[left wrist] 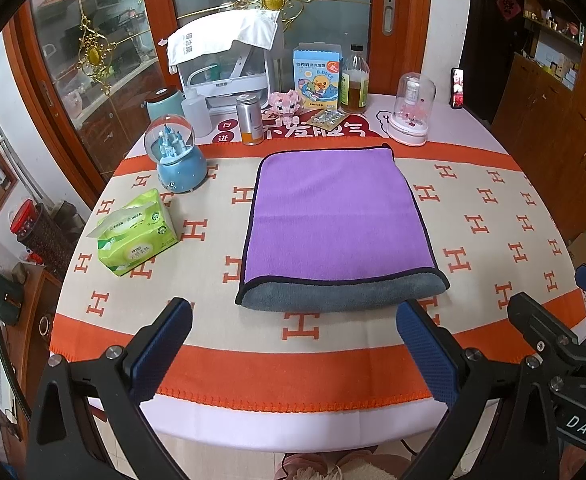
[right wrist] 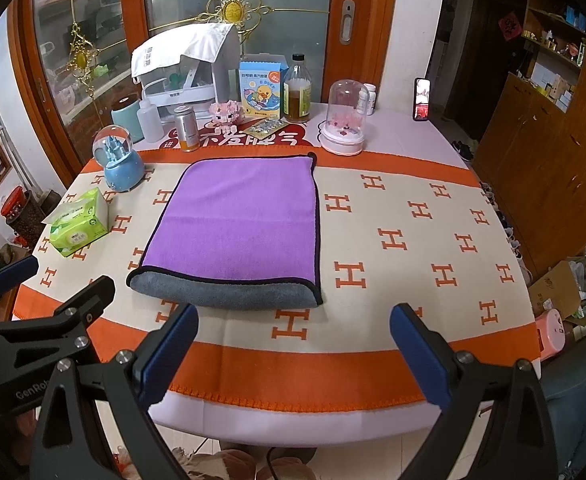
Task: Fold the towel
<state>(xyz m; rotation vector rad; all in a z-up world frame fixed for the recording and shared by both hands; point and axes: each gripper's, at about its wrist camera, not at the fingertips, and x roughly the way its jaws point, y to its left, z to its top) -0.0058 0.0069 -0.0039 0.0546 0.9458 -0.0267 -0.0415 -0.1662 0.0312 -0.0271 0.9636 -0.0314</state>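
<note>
Bench (left wrist: 493,200), left to right: green tissue pack (left wrist: 137,232), blue snow globe (left wrist: 175,156), then the towel (left wrist: 333,220), folded, purple face up with a grey layer showing along its near edge, lying flat mid-bench. Left tongs (left wrist: 293,356) spread wide, holding nothing, over the near bench edge. Right tongs (right wrist: 293,352) likewise wide and empty, just right of the left pair.
</note>
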